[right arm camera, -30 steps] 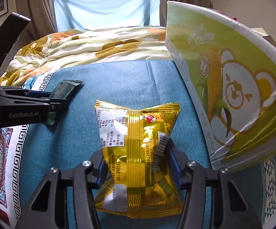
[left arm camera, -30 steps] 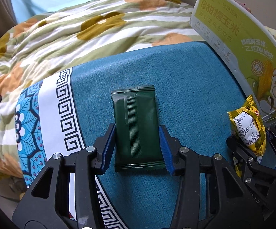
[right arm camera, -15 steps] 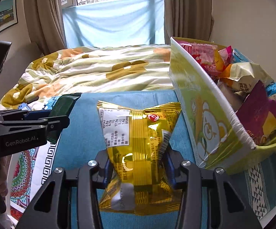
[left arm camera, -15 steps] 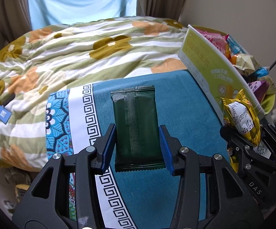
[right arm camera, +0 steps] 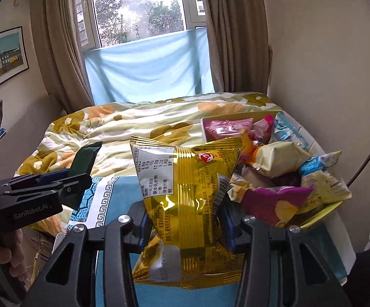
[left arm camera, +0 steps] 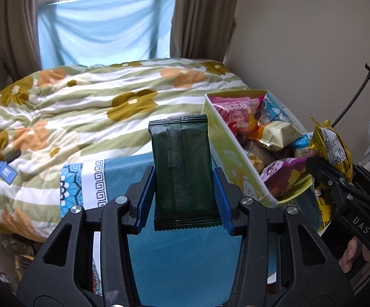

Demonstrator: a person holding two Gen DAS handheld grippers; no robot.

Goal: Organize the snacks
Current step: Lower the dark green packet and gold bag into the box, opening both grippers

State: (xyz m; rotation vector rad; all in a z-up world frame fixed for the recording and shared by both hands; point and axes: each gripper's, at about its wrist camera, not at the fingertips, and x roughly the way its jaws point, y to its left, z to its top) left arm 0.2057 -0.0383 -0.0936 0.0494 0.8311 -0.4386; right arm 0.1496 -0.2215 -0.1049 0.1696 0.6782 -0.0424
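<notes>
Bedroom, floral quilt (left arm camera: 88,107) behind teal-clothed counter (left arm camera: 185,255). Snack box (left arm camera: 236,161), nearly full, at 2 o'clock of both tools. Right tool (right arm camera: 185,220) nearer, clamped on yellow packet (right arm camera: 187,192). Left tool (left arm camera: 183,199) clamped on dark green packet (left arm camera: 182,168), long axis upright.

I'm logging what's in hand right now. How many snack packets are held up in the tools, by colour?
Dark green packet, in the left tool: 1
Yellow packet, in the right tool: 1
Total: 2
</notes>
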